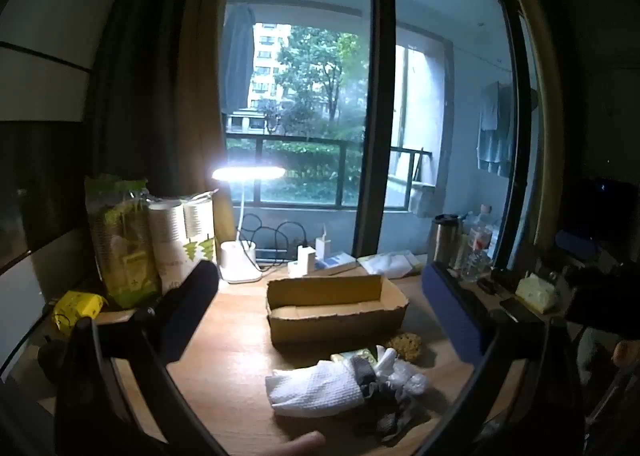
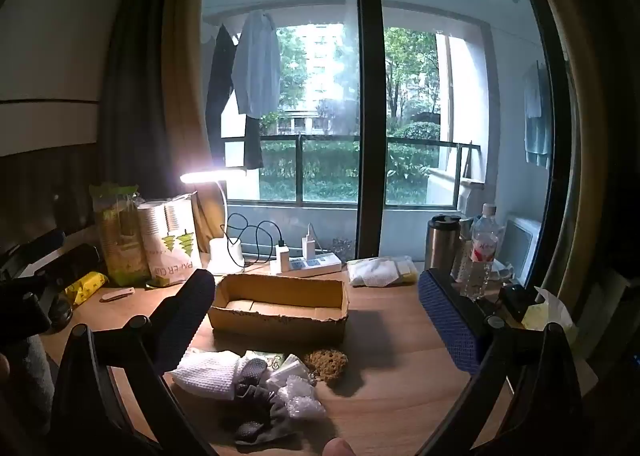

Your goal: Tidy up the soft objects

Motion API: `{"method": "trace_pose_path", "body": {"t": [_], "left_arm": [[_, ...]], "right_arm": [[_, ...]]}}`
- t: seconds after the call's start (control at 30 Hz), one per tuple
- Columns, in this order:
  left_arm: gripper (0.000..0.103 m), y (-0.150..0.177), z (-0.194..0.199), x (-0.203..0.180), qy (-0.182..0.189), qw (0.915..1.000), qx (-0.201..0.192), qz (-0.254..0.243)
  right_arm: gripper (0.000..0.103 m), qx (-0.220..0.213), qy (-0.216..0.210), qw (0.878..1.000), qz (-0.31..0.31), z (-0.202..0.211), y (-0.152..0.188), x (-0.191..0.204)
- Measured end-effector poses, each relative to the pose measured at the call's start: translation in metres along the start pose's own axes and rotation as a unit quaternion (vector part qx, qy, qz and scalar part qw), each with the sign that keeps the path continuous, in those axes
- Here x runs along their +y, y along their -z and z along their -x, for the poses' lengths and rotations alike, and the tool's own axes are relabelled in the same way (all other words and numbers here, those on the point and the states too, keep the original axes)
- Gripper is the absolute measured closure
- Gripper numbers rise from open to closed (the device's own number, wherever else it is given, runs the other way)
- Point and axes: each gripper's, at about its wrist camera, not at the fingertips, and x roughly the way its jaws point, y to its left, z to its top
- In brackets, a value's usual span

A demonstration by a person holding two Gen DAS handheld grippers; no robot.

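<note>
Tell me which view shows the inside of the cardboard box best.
The right wrist view: the cardboard box shows its bare floor there. The left wrist view sees the box from lower, with little floor visible.

Both views are dim indoors, with pale daylight coming through the window [image 2: 360,115] straight ahead, beyond the open jaws. A desk lamp [image 1: 248,172] glows ahead and left of the jaws, blown out to a white glare. The cardboard box [image 2: 280,310] between the jaws casts a soft shadow toward the camera. Fisheye bending curves the window frames; corners fall to black, and edges look smeared.
</note>
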Motion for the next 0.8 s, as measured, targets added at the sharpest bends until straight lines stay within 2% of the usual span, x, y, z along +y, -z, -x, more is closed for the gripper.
{"method": "trace_pose_path", "body": {"t": [0.33, 0.57, 0.8], "left_arm": [[0.001, -0.002, -0.005, 0.004, 0.0, 0.9997, 0.026, 0.003], [0.001, -0.005, 0.003, -0.002, 0.003, 1.0, 0.006, 0.0], [0.001, -0.005, 0.007, -0.006, 0.006, 1.0, 0.005, -0.002]], "right_arm": [[0.0, -0.024, 0.002, 1.0, -0.007, 0.004, -0.003, -0.001], [0.0, -0.025, 0.001, 1.0, -0.008, 0.004, -0.001, -0.002], [0.0, -0.026, 0.0, 1.0, -0.007, 0.006, -0.002, -0.001]]}}
